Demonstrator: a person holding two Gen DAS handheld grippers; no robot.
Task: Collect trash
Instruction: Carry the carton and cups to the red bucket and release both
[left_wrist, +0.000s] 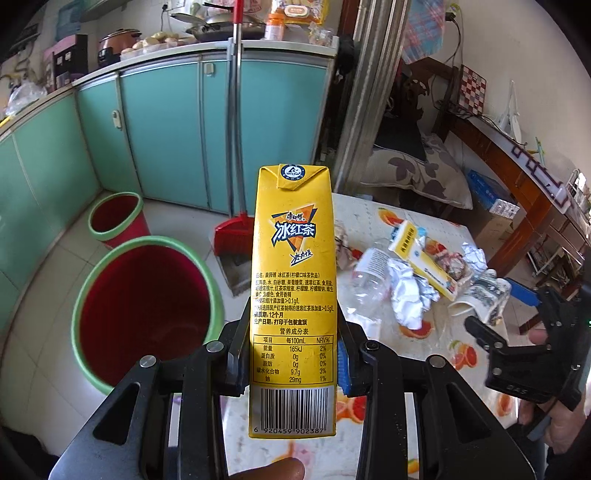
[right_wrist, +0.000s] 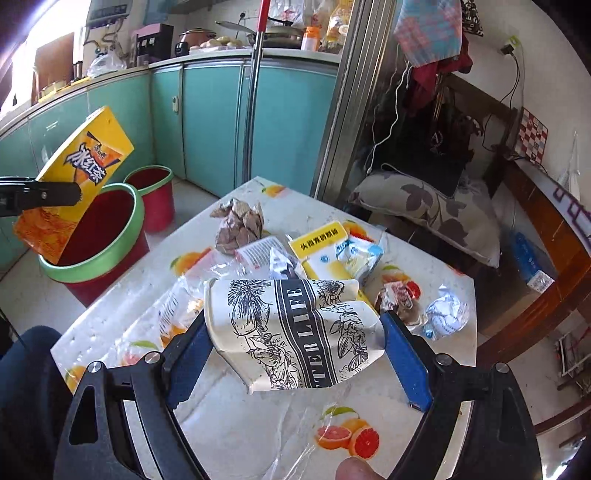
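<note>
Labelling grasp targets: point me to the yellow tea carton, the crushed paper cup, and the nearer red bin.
yellow tea carton (left_wrist: 293, 295), left wrist view, printed front face.
crushed paper cup (right_wrist: 295, 332), right wrist view, patterned side wall.
nearer red bin (left_wrist: 110, 266), left wrist view, green rim.

A kitchen corner beside a sitting nook

Teal cupboards run along the far wall, with a pot and an orange bottle on the counter on top. A red broom leans against the cupboards. On the right, a flowery cushion lies next to a brown wooden bench.
</note>
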